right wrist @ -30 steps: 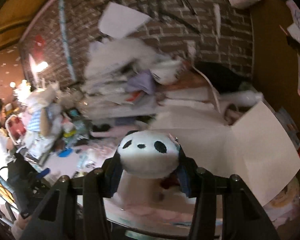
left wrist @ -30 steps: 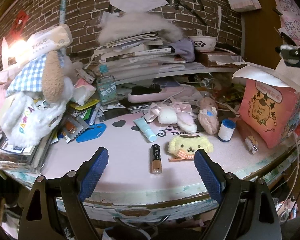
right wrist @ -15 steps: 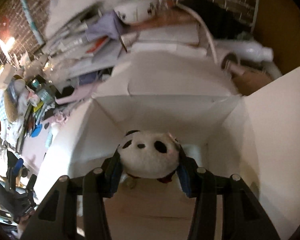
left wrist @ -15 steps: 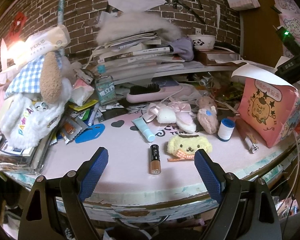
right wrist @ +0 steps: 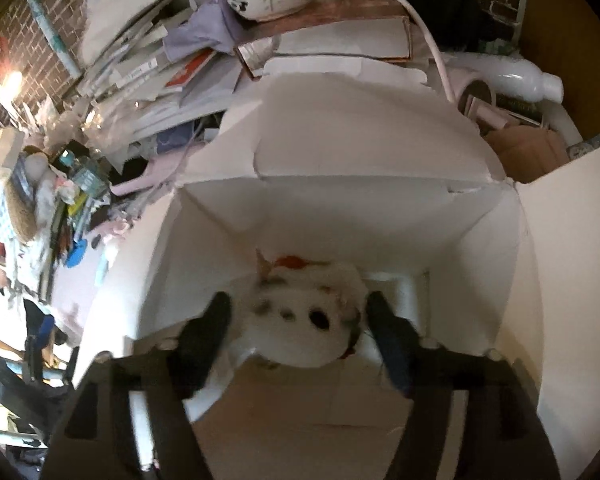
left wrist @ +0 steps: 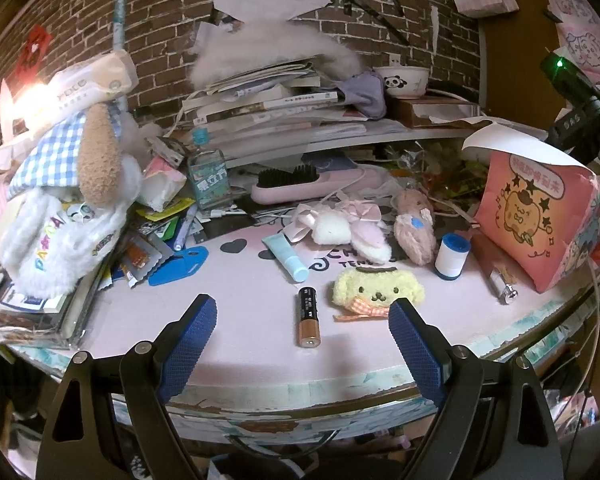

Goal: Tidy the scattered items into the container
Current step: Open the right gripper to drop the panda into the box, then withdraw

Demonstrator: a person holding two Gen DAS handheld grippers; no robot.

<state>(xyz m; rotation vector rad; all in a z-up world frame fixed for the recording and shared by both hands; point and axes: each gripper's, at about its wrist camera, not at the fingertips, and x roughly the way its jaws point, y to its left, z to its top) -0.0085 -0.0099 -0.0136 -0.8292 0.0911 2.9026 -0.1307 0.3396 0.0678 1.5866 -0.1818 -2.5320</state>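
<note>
White panda plush (right wrist: pixel 307 320) sits between the right gripper's (right wrist: pixel 300 320) parted jaws, inside the box (right wrist: pixel 379 216). Left gripper (left wrist: pixel 301 320) hovers, jaws apart, over one battery (left wrist: pixel 309 316), one tube (left wrist: pixel 287 256), one yellow plush (left wrist: pixel 377 286) on the worktop (left wrist: pixel 236 320).

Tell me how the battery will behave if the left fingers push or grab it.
The battery is a smooth cylinder lying on its side on the flat pink table, so a sideways push would probably roll it. It looks rigid and likely dense for its size. Its slick casing may slip, though the left fingers have textured pads.
</note>
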